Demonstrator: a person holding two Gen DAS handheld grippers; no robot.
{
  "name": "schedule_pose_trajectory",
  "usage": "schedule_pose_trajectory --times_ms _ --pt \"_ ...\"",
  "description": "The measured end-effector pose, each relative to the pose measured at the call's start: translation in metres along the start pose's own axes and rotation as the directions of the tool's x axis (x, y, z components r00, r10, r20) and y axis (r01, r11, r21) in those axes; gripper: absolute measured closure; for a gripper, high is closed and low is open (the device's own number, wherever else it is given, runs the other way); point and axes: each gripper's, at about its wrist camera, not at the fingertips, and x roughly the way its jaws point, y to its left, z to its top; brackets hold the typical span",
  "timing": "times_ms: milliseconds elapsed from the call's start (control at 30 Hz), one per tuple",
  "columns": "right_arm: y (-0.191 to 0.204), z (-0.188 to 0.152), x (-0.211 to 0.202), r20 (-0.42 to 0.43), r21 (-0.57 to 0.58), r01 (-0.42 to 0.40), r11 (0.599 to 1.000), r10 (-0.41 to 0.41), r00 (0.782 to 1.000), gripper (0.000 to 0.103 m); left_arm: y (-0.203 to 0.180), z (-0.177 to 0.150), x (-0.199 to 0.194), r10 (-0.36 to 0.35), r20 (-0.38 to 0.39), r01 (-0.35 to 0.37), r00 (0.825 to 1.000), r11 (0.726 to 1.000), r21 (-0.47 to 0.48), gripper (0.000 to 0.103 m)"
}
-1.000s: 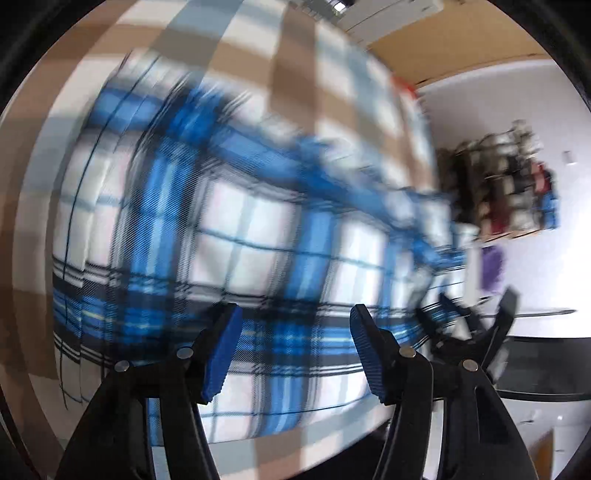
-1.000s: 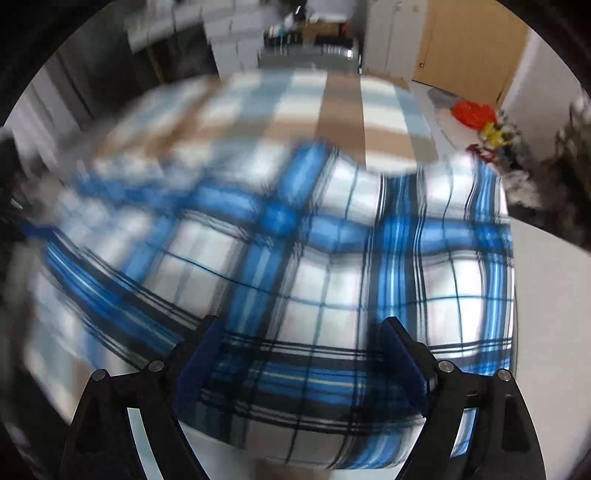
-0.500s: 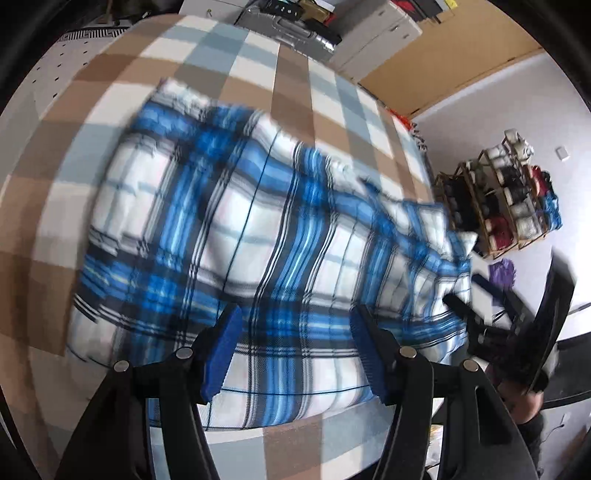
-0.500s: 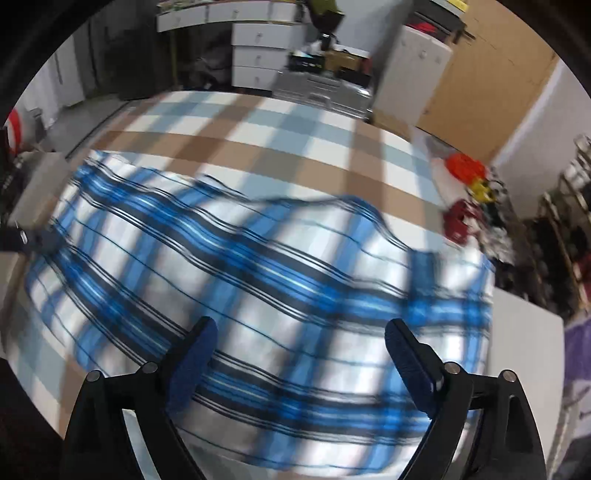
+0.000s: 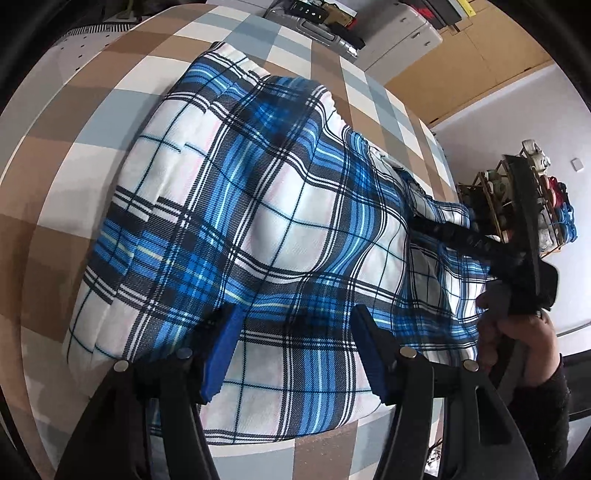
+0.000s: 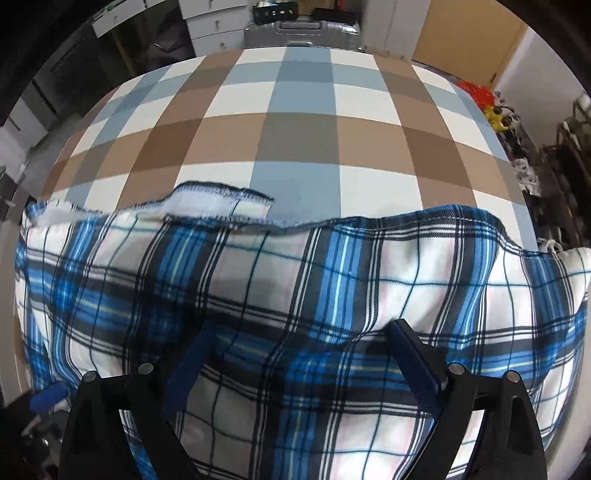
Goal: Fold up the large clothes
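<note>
Now that the blue plaid garment [image 5: 258, 229] has settled flat on the checked surface [image 6: 295, 122] after its blurred swing, your left tongs [image 5: 295, 354] and right tongs [image 6: 299, 365] hover wide and empty, ready for another fold.

A garment [image 5: 280, 229] is seen in a plaid of bright blue, white and black, crossed by thin pale-blue and yellowish lines; its underside [image 6: 207, 197] is shown paler, edged with dark blue stitching. The tablecloth [image 6: 295, 122] is checked in brown, grey-blue and white squares. Black frames and blue pads are seen on the left gripper [image 5: 295, 350] and the right gripper [image 6: 299, 362]. A silver suitcase [image 6: 303, 31] and a tan door [image 5: 469, 55] are seen behind. Red and yellow items [image 6: 484, 101] are seen to 1 side.
</note>
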Motion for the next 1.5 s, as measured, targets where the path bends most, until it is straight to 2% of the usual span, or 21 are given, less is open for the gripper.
schedule_pose_trajectory --times_ms 33,100,167,233,333,433,500,600,633,733,833,900,967,1067,1200,1233,1300,1400,1433,1500 --pt "-0.003 0.001 -0.009 0.031 0.020 -0.013 1.000 0.012 0.999 0.014 -0.002 -0.004 -0.007 -0.001 -0.002 0.001 1.000 1.000 0.007 0.047" --pt "-0.007 0.003 -0.025 0.079 0.062 -0.089 0.994 0.084 0.993 0.016 -0.003 -0.005 -0.008 -0.002 0.004 0.002 1.000 1.000 0.018 0.047" --pt "-0.005 -0.001 -0.041 0.095 0.066 -0.202 0.977 0.196 0.976 0.015 0.000 -0.007 -0.011 0.002 0.012 -0.002 1.000 1.000 0.010 0.047" --pt "0.007 -0.008 -0.051 0.090 0.028 -0.222 0.975 0.219 0.972 0.015 0.000 -0.008 -0.012 0.005 0.014 -0.005 1.000 1.000 0.015 0.047" --pt "0.028 -0.021 -0.052 0.055 -0.058 -0.204 0.977 0.208 0.977 0.015 -0.002 -0.010 -0.014 0.038 0.036 -0.040 0.999 0.998 0.044 0.047" --pt "0.042 -0.040 -0.032 0.005 -0.125 -0.177 0.976 0.179 0.984 0.015 -0.002 -0.009 -0.009 0.055 0.046 -0.058 0.997 0.997 0.055 0.047" --pt "0.041 -0.052 -0.009 -0.035 -0.138 -0.116 0.984 0.112 0.993 0.015 -0.002 -0.009 -0.006 0.073 0.043 -0.076 0.996 0.995 0.067 0.047" --pt "0.045 -0.062 -0.012 0.001 -0.181 -0.097 0.979 0.099 0.995 0.013 -0.006 -0.012 -0.007 0.094 0.056 -0.100 0.994 0.990 0.099 0.047" --pt "0.044 -0.065 -0.018 0.002 -0.173 -0.116 0.978 0.118 0.993 0.014 -0.007 -0.014 -0.007 0.101 0.061 -0.107 0.993 0.988 0.108 0.047" --pt "0.037 -0.079 -0.051 0.077 -0.189 -0.173 0.967 0.190 0.979 0.014 -0.010 -0.017 -0.009 0.114 0.065 -0.122 0.991 0.983 0.133 0.047" --pt "0.026 -0.101 -0.085 0.152 -0.234 -0.141 0.962 0.180 0.972 0.013 -0.011 -0.018 -0.009 0.117 0.065 -0.125 0.991 0.983 0.136 0.047" --pt "0.017 -0.118 -0.097 0.168 -0.255 -0.120 0.959 0.166 0.972 0.013 -0.012 -0.018 -0.007 0.120 0.059 -0.127 0.991 0.982 0.136 0.047" --pt "0.010 -0.129 -0.093 0.158 -0.275 -0.087 0.957 0.134 0.978 0.012 -0.015 -0.020 -0.005 0.124 0.059 -0.132 0.990 0.981 0.144 0.047" --pt "0.005 -0.142 -0.070 0.120 -0.301 0.022 0.953 0.015 0.993 0.012 -0.021 -0.022 -0.001 0.146 0.066 -0.156 0.987 0.973 0.169 0.047" --pt "-0.009 -0.151 -0.045 0.069 -0.209 -0.015 0.978 0.030 0.997 0.010 -0.026 -0.026 -0.001 0.159 0.080 -0.172 0.984 0.964 0.201 0.047" --pt "-0.009 -0.154 -0.040 0.069 -0.200 -0.014 0.980 0.029 0.997 0.009 -0.029 -0.028 -0.004 0.185 0.103 -0.204 0.977 0.956 0.213 0.047" --pt "-0.010 -0.154 -0.039 0.103 -0.179 -0.009 0.984 0.028 0.994 0.001 -0.042 -0.035 -0.014 0.224 0.193 -0.273 0.955 0.921 0.279 0.047" --pt "-0.014 -0.150 -0.043 0.090 -0.149 -0.036 0.988 0.050 0.995 0.003 -0.066 -0.050 -0.034 0.149 0.285 -0.255 0.947 0.888 0.382 0.047" --pt "-0.018 -0.149 -0.051 0.107 -0.134 -0.060 0.989 0.075 0.991 0.004 -0.071 -0.053 -0.038 0.109 0.286 -0.223 0.952 0.888 0.402 0.047" --pt "-0.037 -0.148 -0.072 0.167 -0.076 -0.131 0.988 0.142 0.976 0.005 -0.079 -0.058 -0.039 0.010 0.236 -0.115 0.972 0.892 0.438 0.047"
